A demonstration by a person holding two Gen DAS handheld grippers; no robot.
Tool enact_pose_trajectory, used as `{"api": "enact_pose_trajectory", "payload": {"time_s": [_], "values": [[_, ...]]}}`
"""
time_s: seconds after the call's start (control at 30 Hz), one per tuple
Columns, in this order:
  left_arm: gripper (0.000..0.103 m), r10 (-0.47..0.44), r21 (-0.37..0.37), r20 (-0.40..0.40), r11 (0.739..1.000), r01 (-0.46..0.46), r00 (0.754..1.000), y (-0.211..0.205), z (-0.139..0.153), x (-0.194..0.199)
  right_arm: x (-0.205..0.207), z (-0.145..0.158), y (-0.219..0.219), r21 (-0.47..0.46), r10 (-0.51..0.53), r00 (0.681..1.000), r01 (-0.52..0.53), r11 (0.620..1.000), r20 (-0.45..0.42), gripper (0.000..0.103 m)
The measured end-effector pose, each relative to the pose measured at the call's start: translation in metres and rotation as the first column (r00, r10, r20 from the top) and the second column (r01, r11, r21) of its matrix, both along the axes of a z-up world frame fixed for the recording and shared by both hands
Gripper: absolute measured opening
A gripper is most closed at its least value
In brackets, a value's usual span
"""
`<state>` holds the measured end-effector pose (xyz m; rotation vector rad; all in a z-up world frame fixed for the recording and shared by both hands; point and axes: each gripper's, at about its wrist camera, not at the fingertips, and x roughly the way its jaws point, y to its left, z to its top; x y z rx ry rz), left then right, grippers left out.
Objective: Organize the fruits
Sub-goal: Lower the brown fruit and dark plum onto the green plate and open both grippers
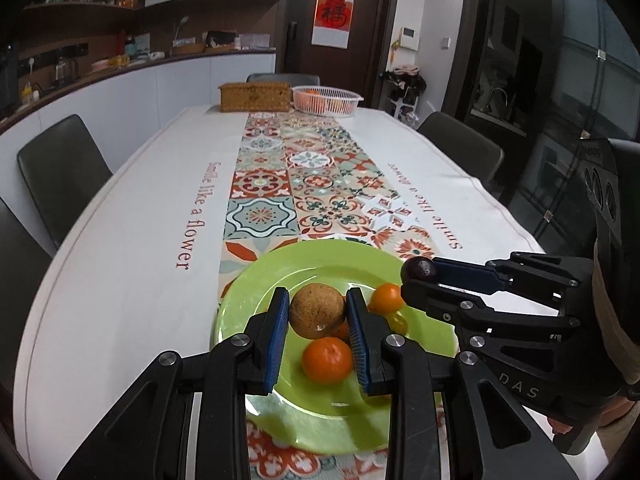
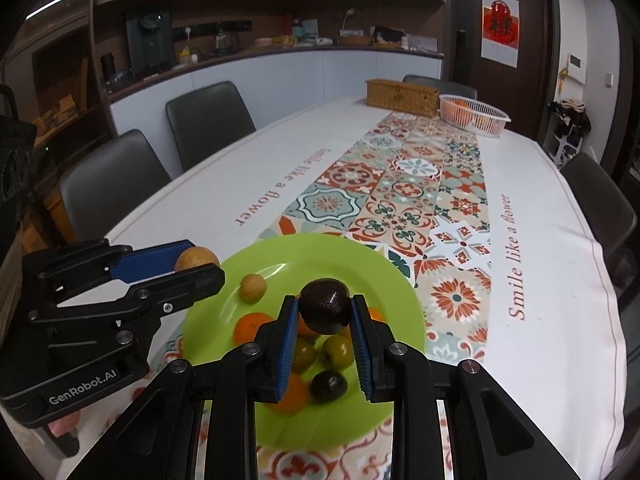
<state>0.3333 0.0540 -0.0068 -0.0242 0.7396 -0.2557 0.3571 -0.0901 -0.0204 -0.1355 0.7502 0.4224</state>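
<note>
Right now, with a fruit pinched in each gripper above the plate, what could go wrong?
The round brown fruit sits only at the left gripper tips, so it may roll out. The right gripper holds the glossy dark fruit just as shallowly. Either, if dropped, could knock fruit off the green plate.

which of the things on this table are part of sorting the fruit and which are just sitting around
Part of the job:
- left tool, shut on the brown fruit
- right tool, shut on the dark fruit
- green plate with oranges and other small fruit
- white basket holding oranges

Lying about:
- woven box
- patterned tablecloth
- chairs
</note>
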Motion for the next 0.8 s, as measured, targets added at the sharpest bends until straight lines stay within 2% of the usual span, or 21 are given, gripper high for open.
{"api": "enact_pose_trajectory", "payload": {"time_s": [0.17,0.47,0.53,0.57,0.63,0.8], "values": [[0.029,0.003,0.011,-0.051,1.0,-0.002,0.999,-0.001,-0.017,0.024,0.027,-0.017,0.003,0.011,0.01,0.999,-0.009,1.0,-0.053,0.027],[0.029,0.008,-0.021,-0.142,1.0,-0.011,0.99,0.005,-0.04,0.054,0.054,-0.043,0.008,-0.012,-0.008,0.993,0.007,1.0,-0.118,0.027],[0.031,0.006,-0.02,-0.139,1.0,-0.009,0.99,0.005,-0.039,0.053,0.056,-0.045,0.008,-0.009,-0.017,0.992,0.016,1.0,-0.121,0.027],[0.037,0.008,-0.015,-0.135,1.0,-0.01,0.991,0.005,-0.038,0.052,0.056,-0.046,0.007,-0.01,-0.025,0.992,0.024,1.0,-0.124,0.028],[0.043,0.022,0.006,-0.118,1.0,-0.022,0.993,0.006,-0.035,0.049,0.056,-0.046,0.005,-0.01,-0.034,0.992,0.033,0.999,-0.123,0.033],[0.043,0.07,0.042,-0.089,0.997,-0.066,0.994,0.01,-0.025,0.032,0.042,-0.038,-0.004,-0.01,-0.054,0.994,0.053,0.999,-0.095,0.034]]}}
